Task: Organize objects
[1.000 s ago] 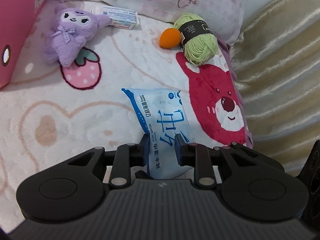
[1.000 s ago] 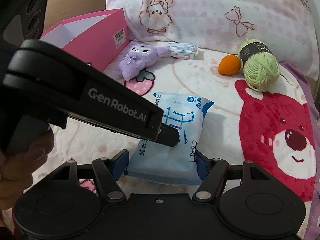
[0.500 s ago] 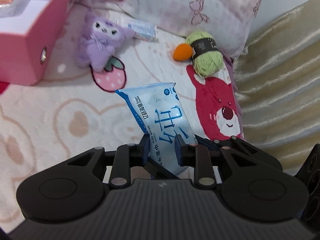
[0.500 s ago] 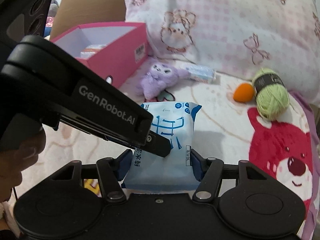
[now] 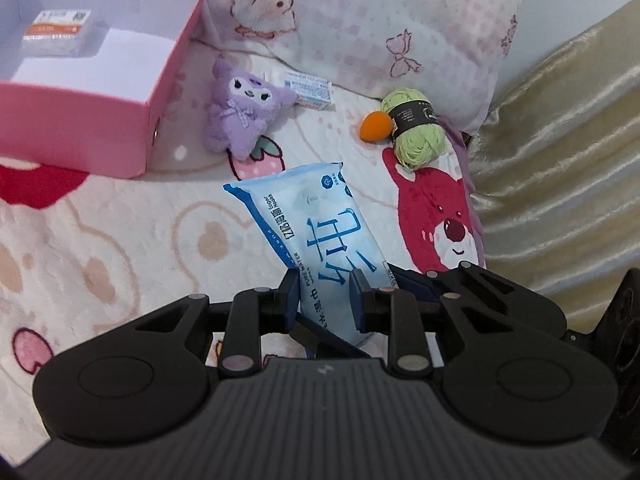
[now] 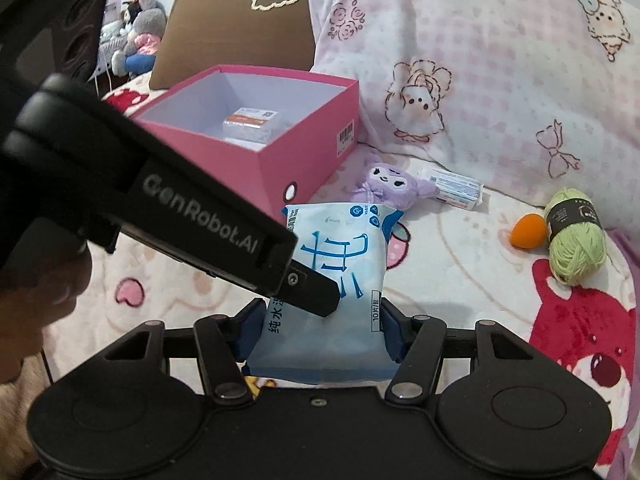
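Both grippers hold the blue wipes pack [image 6: 332,280] up above the bed [image 6: 460,280]. The left gripper [image 5: 325,294] jaws pinch it tight; the right gripper [image 6: 320,320] jaws squeeze its sides. The pink box [image 6: 304,160] sits at eleven o'clock.

Pink box [image 5: 120,120] top open; purple plush [image 5: 240,116] crowds its near corner.
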The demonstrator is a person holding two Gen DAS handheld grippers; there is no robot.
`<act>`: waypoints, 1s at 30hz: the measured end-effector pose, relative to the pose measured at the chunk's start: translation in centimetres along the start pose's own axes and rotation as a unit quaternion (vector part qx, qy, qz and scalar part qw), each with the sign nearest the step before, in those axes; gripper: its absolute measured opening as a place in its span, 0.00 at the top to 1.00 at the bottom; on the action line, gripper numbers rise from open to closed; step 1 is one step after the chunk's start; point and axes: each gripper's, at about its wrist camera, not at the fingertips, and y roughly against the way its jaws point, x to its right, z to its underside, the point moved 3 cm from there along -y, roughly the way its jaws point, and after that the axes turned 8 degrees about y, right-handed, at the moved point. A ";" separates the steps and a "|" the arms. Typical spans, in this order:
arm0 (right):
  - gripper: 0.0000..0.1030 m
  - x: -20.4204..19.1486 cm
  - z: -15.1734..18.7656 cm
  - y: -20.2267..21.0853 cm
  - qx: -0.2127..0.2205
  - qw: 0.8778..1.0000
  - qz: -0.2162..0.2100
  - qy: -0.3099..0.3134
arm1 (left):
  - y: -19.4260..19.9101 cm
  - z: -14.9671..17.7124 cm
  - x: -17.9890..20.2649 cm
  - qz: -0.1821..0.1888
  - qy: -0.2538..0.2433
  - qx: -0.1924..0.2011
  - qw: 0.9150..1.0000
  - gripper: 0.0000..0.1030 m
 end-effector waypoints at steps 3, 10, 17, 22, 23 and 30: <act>0.37 0.1 -0.5 0.5 -0.011 1.000 -0.014 -0.025 | 0.8 -0.1 0.1 -0.002 0.008 -0.006 1.000 0.77; 0.37 -0.1 -1.7 1.3 -0.036 0.998 -0.040 -0.043 | 2.6 0.0 0.8 -0.011 -0.010 -0.013 1.000 0.77; 0.37 -0.4 -3.9 2.2 -0.045 0.997 -0.047 -0.053 | 4.5 -1.5 1.6 -0.004 -0.063 -0.024 0.998 0.75; 0.37 -0.4 -5.6 2.5 -0.040 0.996 -0.055 -0.064 | 5.9 -3.1 1.4 0.004 -0.073 -0.024 0.997 0.75; 0.37 -0.6 -5.9 2.4 -0.039 0.996 -0.055 -0.058 | 6.1 -3.3 1.3 0.006 -0.072 -0.023 0.997 0.75; 0.37 -1.2 -9.2 2.0 -0.032 0.998 -0.046 -0.028 | 7.7 -5.9 -0.1 0.031 -0.066 0.004 0.997 0.75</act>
